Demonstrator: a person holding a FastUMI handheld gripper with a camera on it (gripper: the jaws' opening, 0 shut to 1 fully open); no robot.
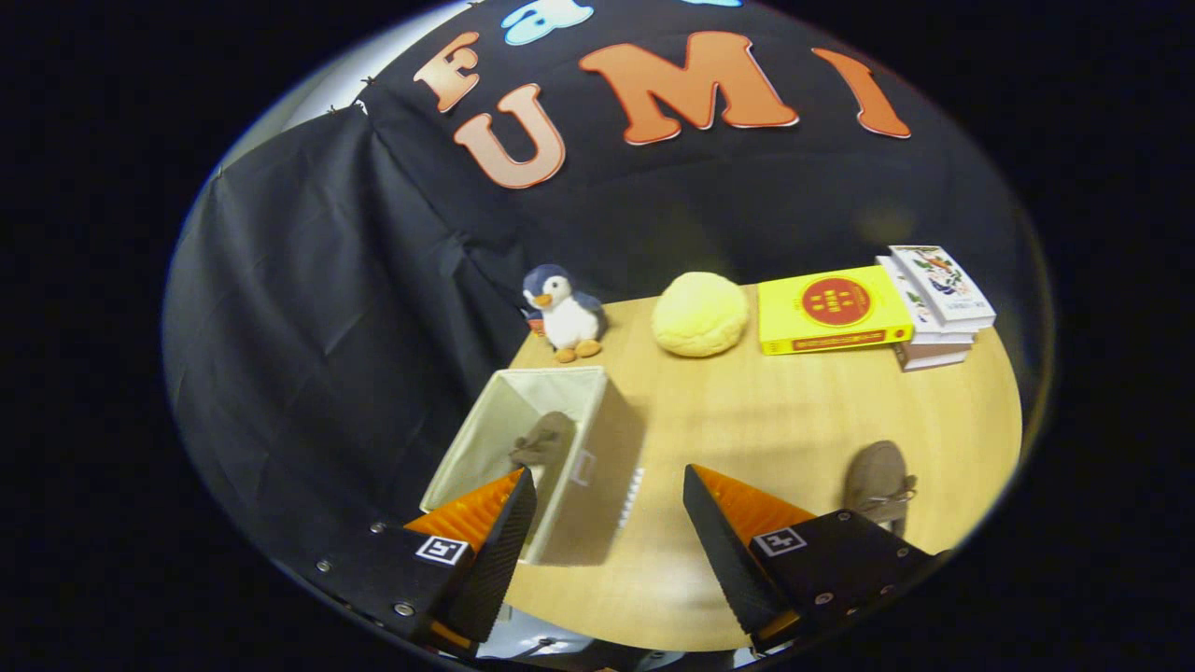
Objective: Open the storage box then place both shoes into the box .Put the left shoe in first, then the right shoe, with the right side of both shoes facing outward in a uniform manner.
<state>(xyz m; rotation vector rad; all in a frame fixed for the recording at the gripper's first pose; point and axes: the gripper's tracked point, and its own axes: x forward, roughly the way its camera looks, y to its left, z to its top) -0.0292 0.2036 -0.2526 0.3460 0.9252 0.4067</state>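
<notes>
In the gripper view, the gripper (609,485) hangs with fingers apart and empty above the open cream fabric storage box (597,448), one soft taupe shoe (544,441) inside it (presumably the left), the other shoe (878,481) waiting on the wooden table (747,411) at three o'clock of the fingers.

Storage box (597,457): cream fabric, open-topped, seen from above at the table's left edge. One taupe shoe (544,441) is seen inside, against the right wall. Second taupe shoe (879,481), laced, is set on the tabletop, well right of the box.
</notes>
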